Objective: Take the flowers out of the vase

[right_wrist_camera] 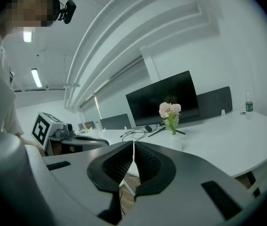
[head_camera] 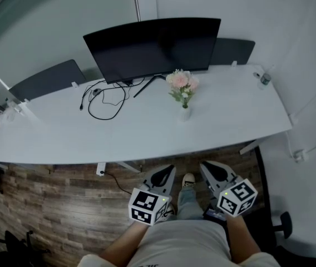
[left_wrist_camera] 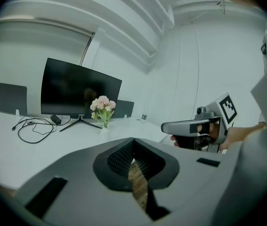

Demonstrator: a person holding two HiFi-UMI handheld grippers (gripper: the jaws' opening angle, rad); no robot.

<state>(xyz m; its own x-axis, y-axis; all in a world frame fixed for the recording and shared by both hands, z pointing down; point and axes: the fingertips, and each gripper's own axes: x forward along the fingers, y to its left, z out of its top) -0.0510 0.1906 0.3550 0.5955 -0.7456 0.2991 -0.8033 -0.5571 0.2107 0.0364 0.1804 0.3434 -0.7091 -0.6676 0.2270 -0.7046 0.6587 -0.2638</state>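
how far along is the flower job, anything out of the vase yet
Done: nothing. The pink flowers stand in the small white vase on the desk, by the monitor.
In hand: nothing. The left claw and right claw are both shut and empty, held short of the desk's near edge.
Left: the whole job of reaching in, gripping the stems and lifting them out.

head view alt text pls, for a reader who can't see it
A bunch of pink flowers stands in a small white vase on a long white desk, in front of a black curved monitor. Nearer the camera, over brown wooden floor, the left tongs and right tongs are shut, empty and short of the desk.
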